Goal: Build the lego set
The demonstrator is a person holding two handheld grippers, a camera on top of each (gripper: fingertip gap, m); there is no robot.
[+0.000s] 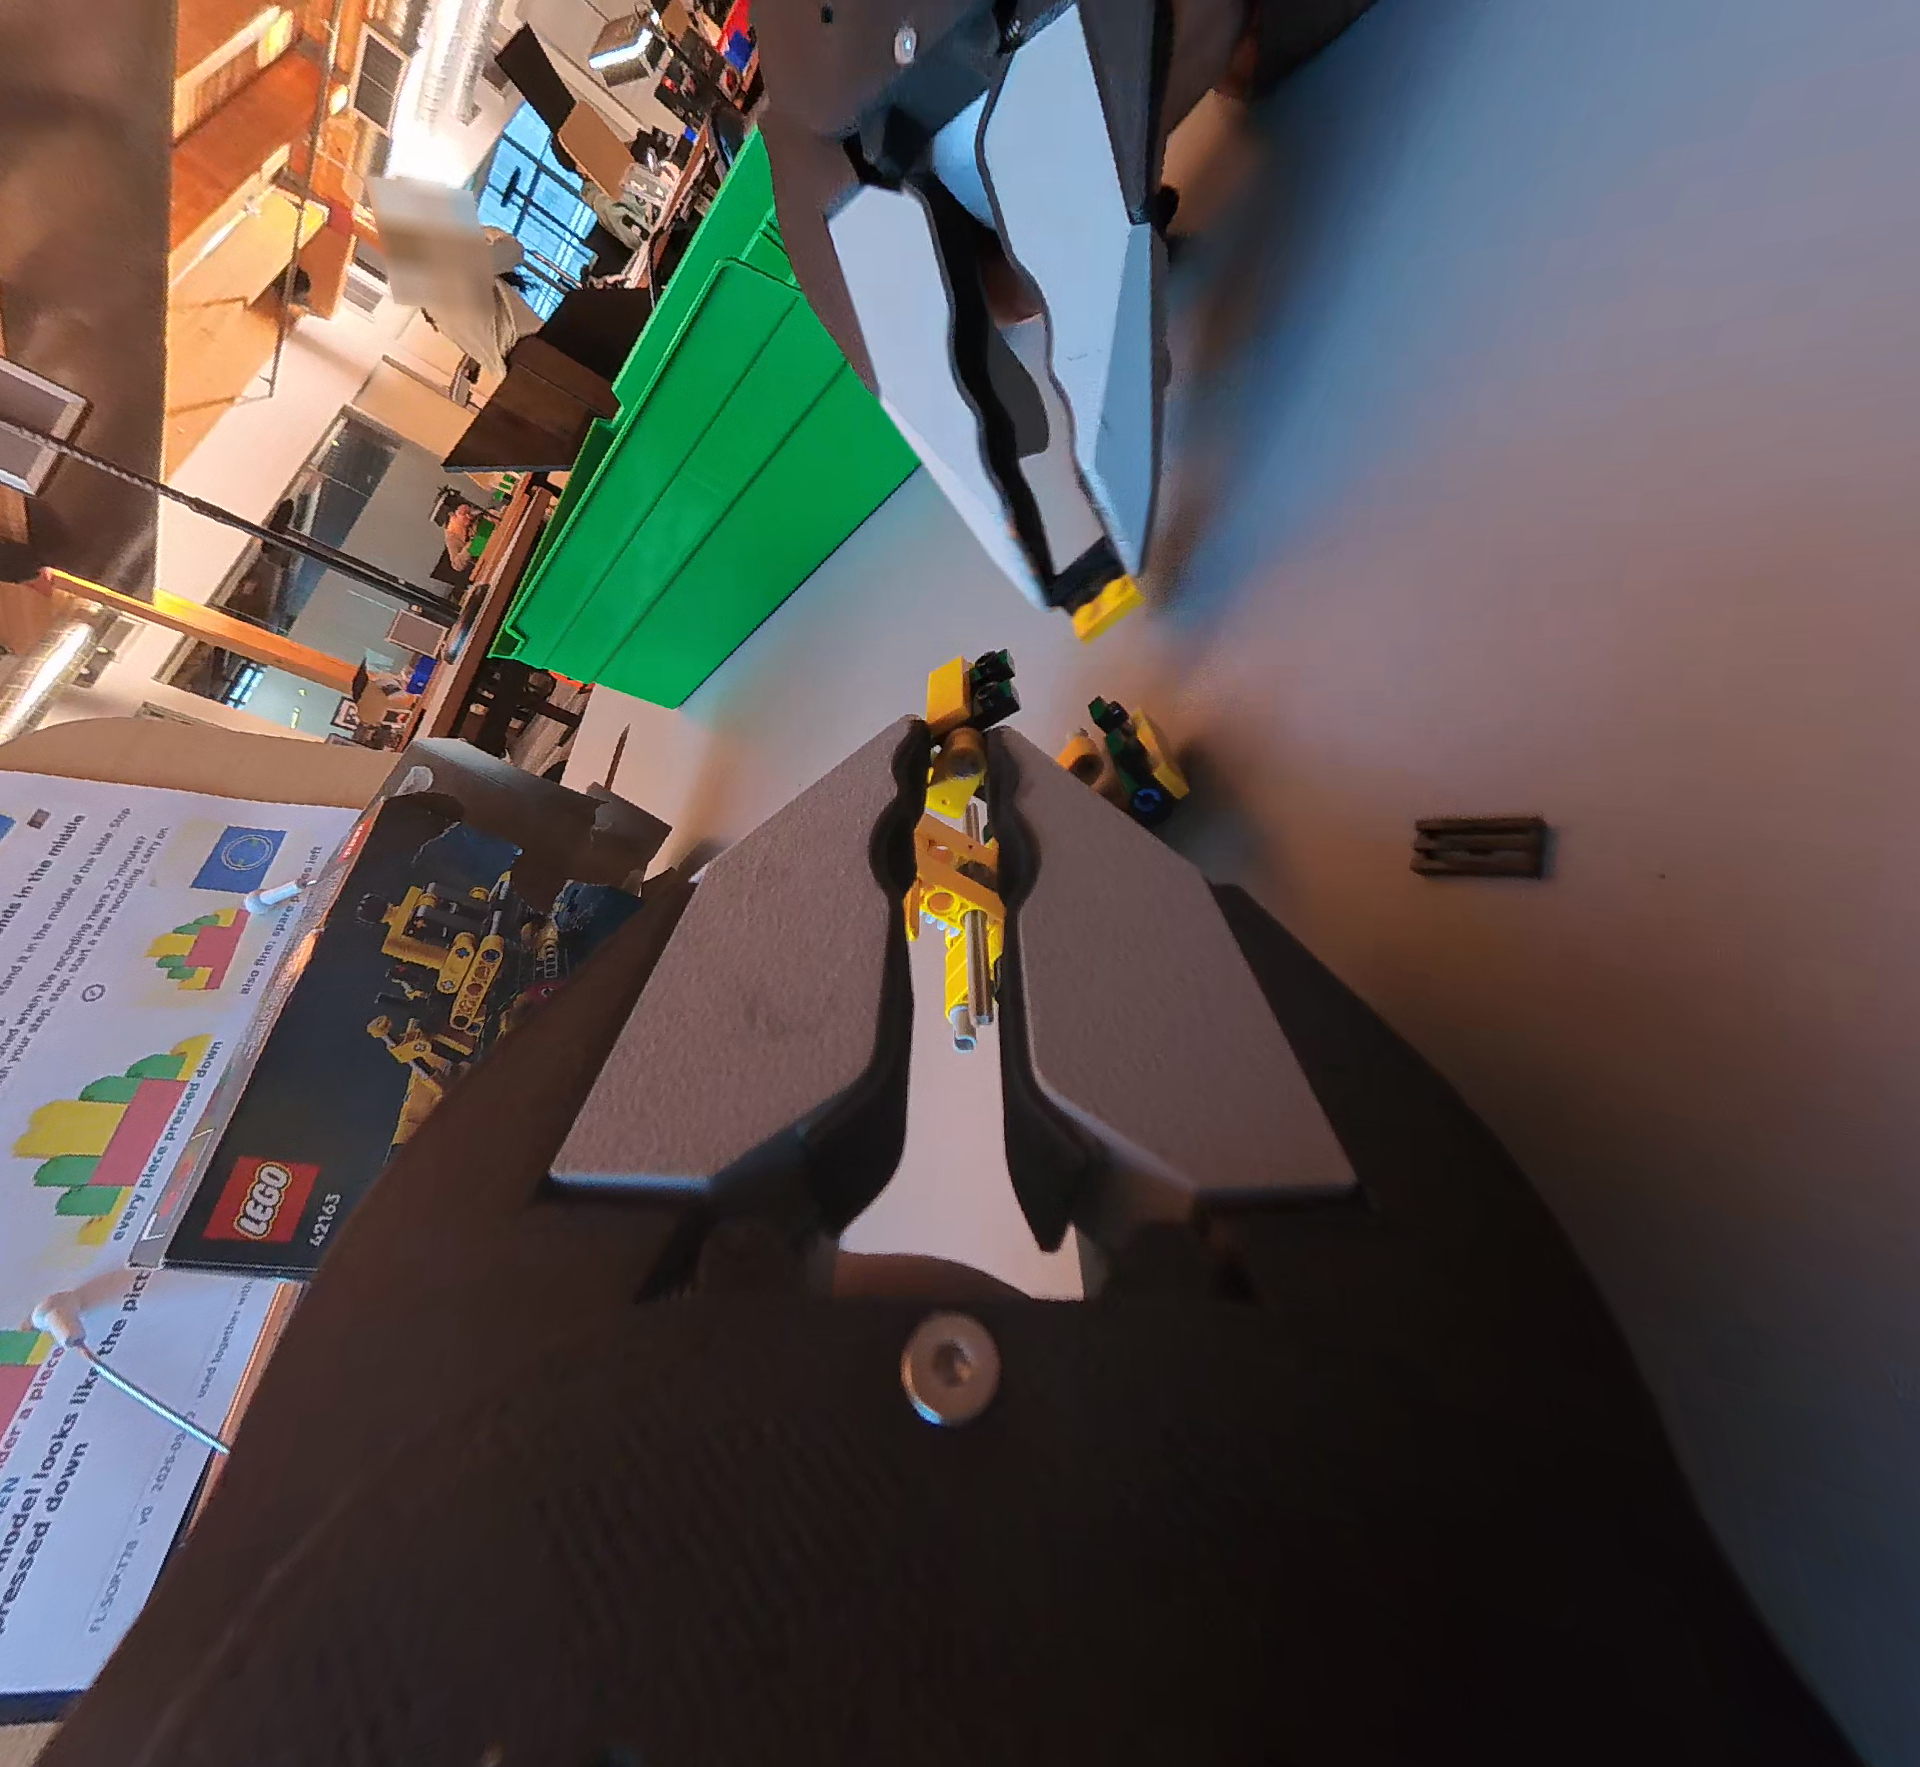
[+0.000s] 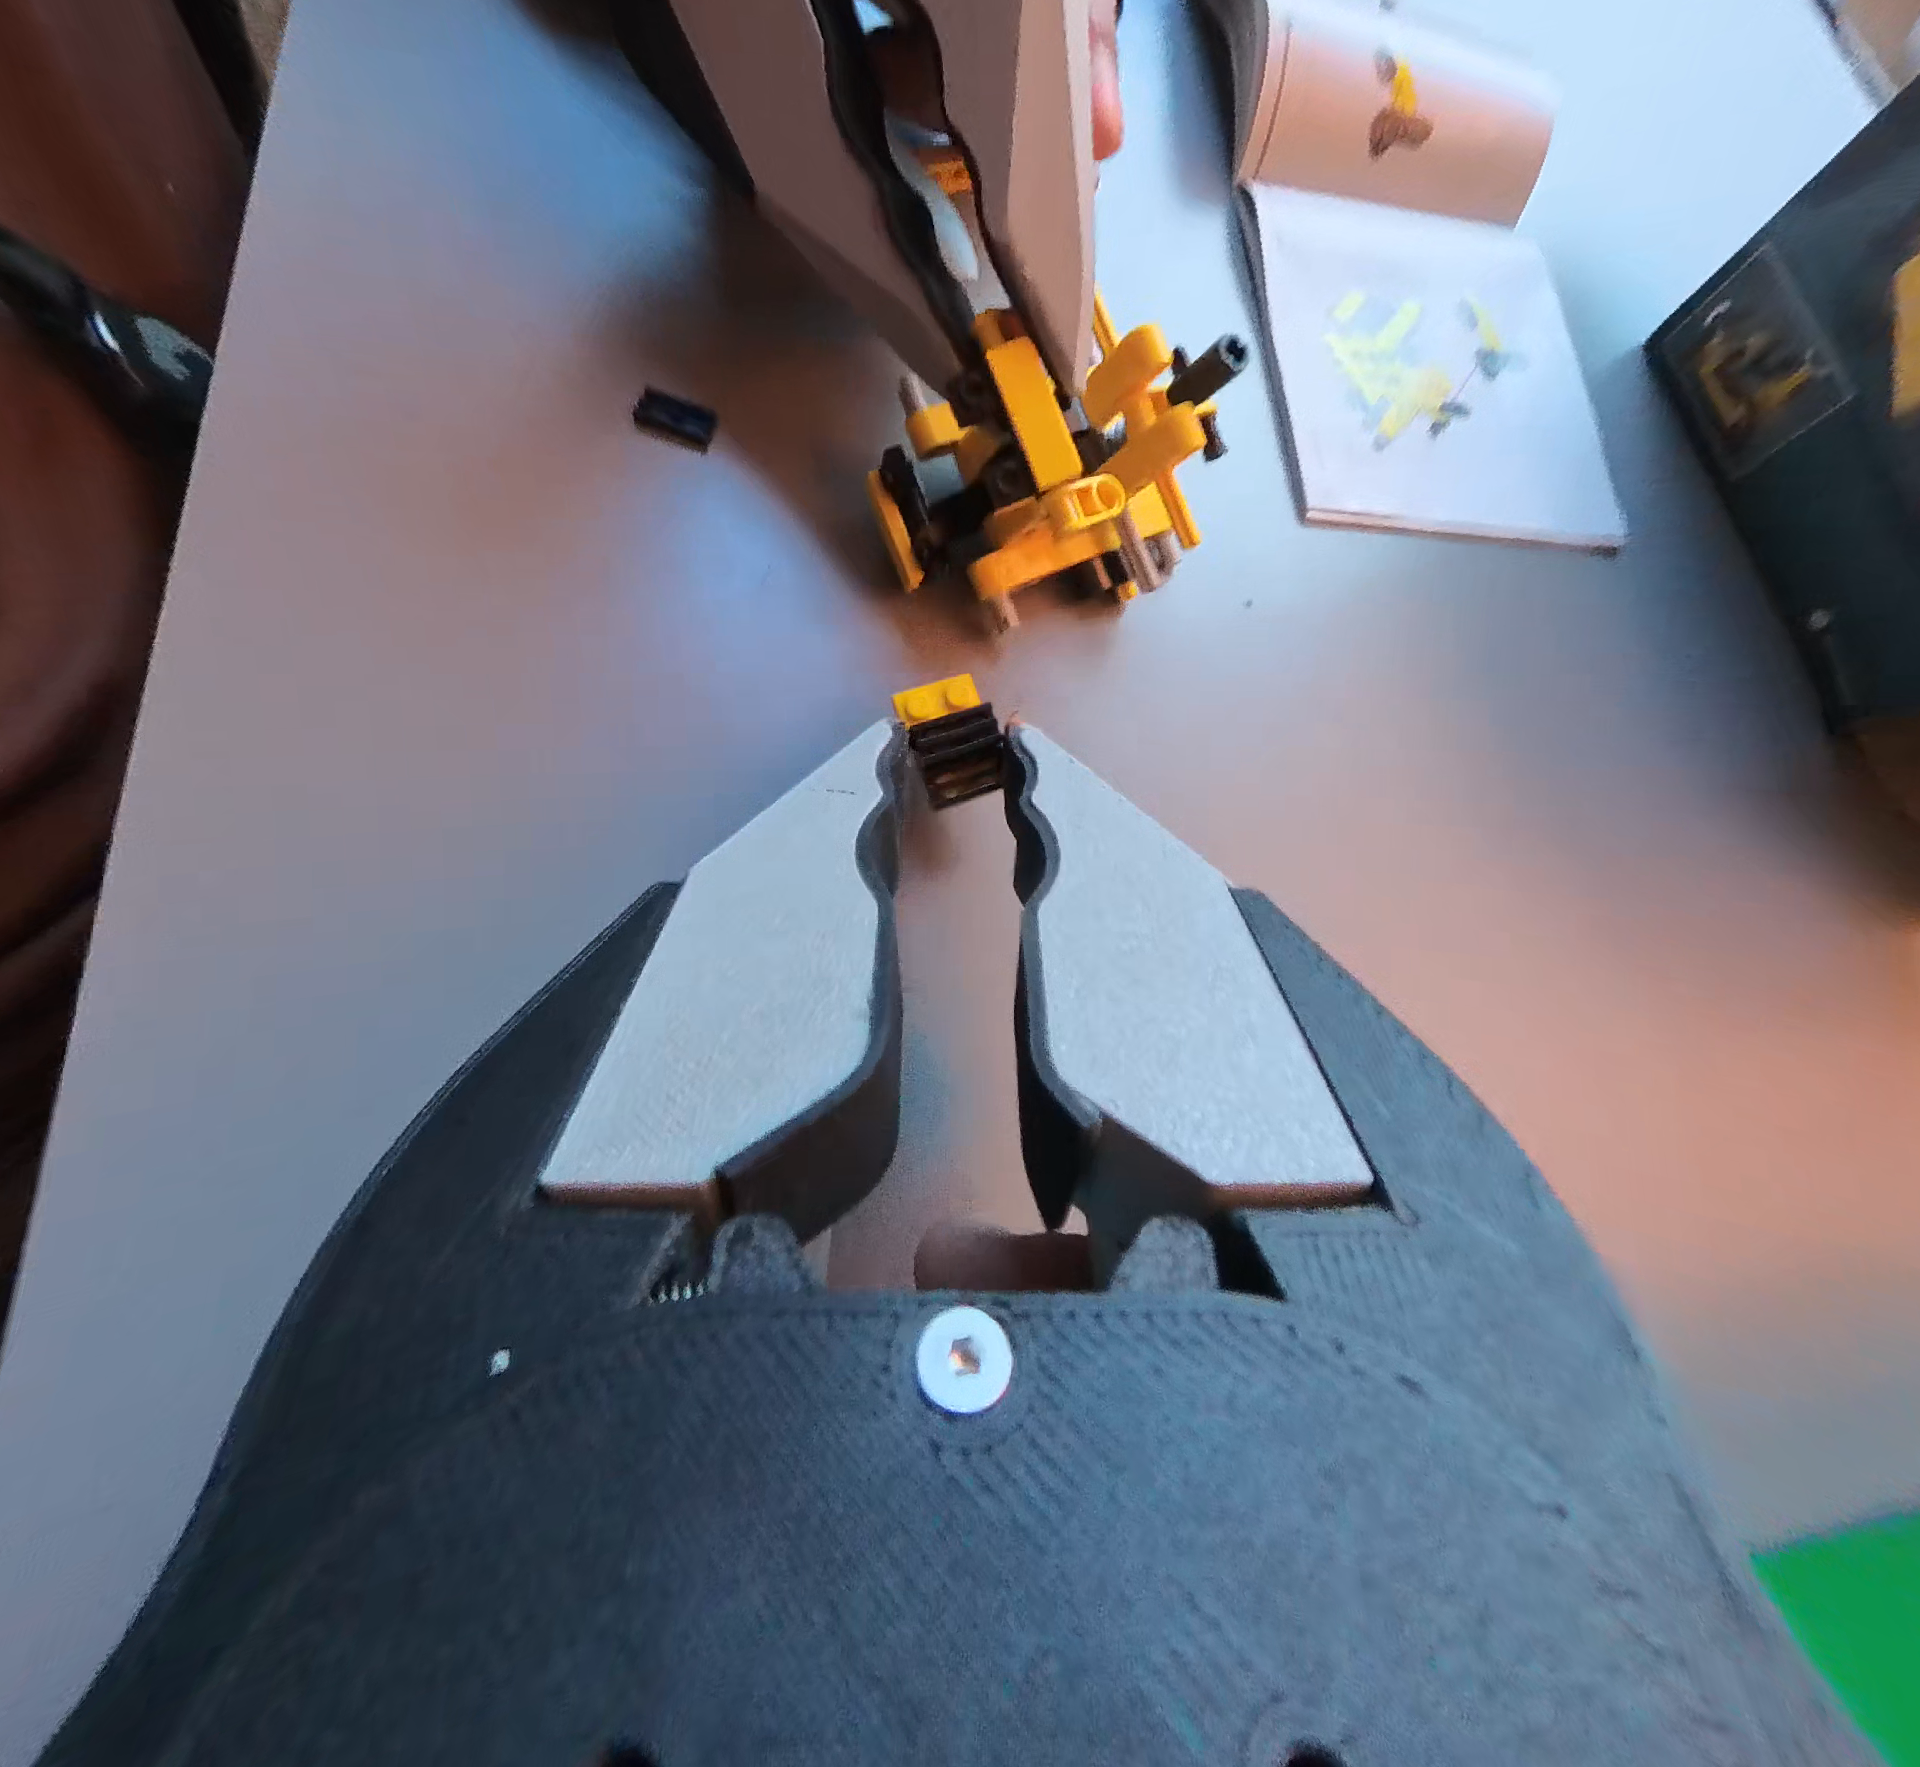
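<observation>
My left gripper is shut on the yellow and black lego model. In the right wrist view the model sits low on the grey table, with the left gripper closed on its top. My right gripper is shut on a small black grille piece with a yellow plate at its front, a short way from the model. In the left wrist view the right gripper holds that piece just above the model. A yellow, black and green cluster shows beside my left finger.
A loose black grille piece lies on the table, and also shows in the right wrist view. An open instruction booklet and the dark lego box lie right of the model. Green bins stand at the back. A printed sheet is propped up at the left. My right fingertips sit around 6 centimetres from my left ones.
</observation>
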